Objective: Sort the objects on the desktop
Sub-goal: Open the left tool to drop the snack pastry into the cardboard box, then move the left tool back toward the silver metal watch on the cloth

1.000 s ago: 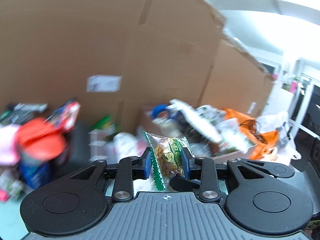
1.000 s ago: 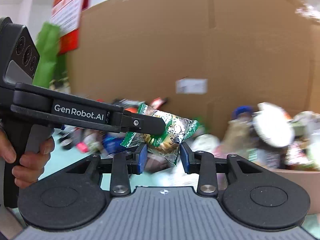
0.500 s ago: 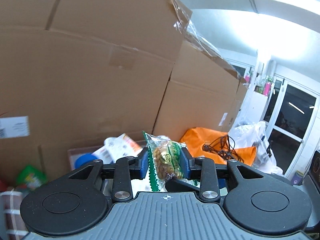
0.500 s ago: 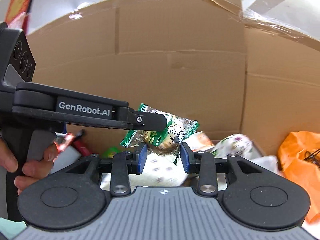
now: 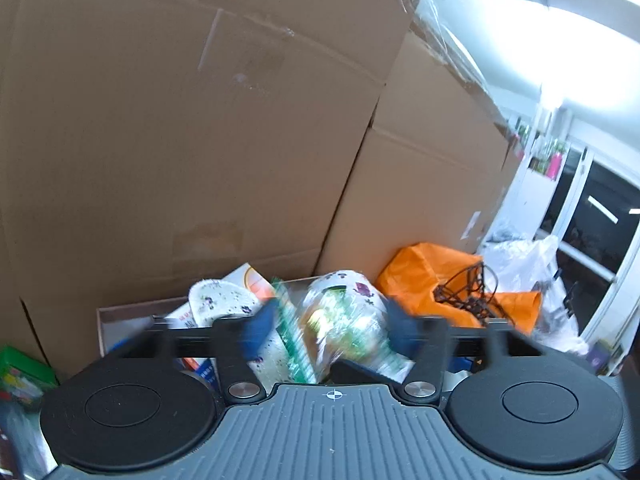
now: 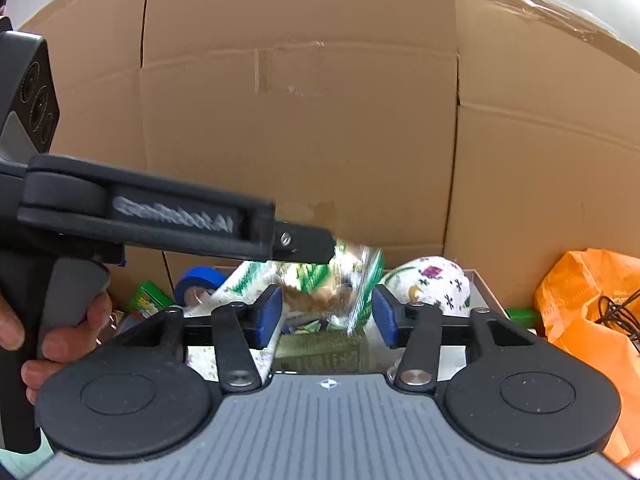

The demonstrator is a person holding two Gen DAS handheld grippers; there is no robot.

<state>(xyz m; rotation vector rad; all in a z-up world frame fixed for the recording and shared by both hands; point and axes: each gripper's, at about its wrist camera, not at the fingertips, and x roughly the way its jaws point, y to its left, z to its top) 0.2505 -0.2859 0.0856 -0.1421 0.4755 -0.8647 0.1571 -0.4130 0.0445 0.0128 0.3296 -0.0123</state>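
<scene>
**Both jaws opening, snack bag loose**

Left gripper (image 5: 328,330): jaws spreading wide, blurry green snack bag (image 5: 344,330) between the blue pads, not squeezed. Right gripper (image 6: 328,314): jaws opening too, same bag between, untouched. Below: box (image 6: 480,286) full of things.

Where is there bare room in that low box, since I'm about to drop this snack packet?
Little is bare: a narrow strip between the floral bowl and the right wall of the box. The middle is crowded with a plate, blue tape roll and packets.
</scene>
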